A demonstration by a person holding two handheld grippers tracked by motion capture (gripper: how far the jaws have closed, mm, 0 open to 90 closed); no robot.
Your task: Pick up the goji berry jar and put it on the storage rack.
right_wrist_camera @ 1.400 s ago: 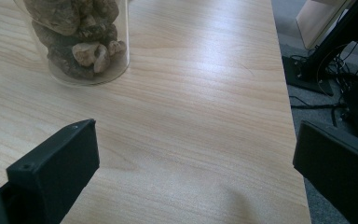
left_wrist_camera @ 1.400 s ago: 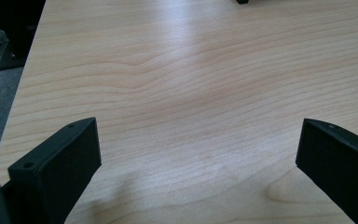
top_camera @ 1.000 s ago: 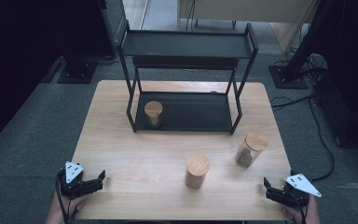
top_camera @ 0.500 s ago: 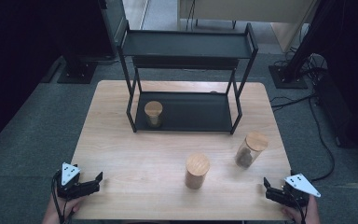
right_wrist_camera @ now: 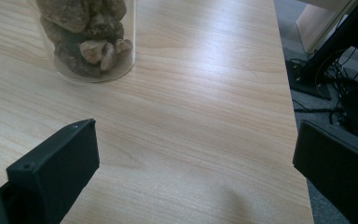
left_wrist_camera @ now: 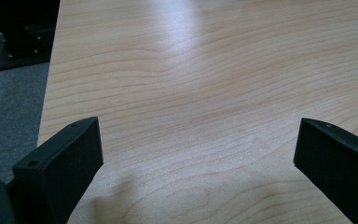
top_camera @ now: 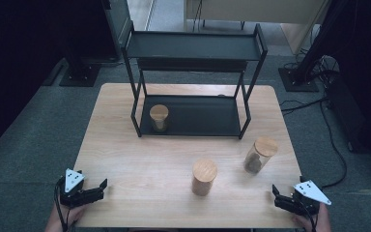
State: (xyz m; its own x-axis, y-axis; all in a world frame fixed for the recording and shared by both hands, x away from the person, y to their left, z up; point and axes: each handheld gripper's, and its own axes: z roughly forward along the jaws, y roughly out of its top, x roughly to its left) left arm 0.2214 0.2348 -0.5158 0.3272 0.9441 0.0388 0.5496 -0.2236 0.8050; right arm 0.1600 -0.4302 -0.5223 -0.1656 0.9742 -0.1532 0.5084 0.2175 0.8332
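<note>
Three wood-lidded jars are in the high view. One jar (top_camera: 158, 117) stands on the lower tier of the black shelf (top_camera: 193, 46). A second jar (top_camera: 204, 177) stands on the table's near middle. A clear jar (top_camera: 259, 154) holding brown lumps stands to its right, and its base (right_wrist_camera: 86, 42) appears at the top left of the right gripper view. My left gripper (top_camera: 100, 189) is at the near left corner, open over bare wood (left_wrist_camera: 198, 140). At the near right corner my right gripper (top_camera: 276, 195) is open and empty (right_wrist_camera: 196, 140), a short way from the clear jar.
The wooden table (top_camera: 125, 145) sits on grey carpet. The shelf's upper tier is bare. Cables and stand bases (top_camera: 319, 72) lie on the floor to the right. The table's left edge (left_wrist_camera: 46, 107) runs close to my left gripper.
My left gripper has drifted slightly left and back toward the near edge. The right gripper and the jars have stayed in place.
</note>
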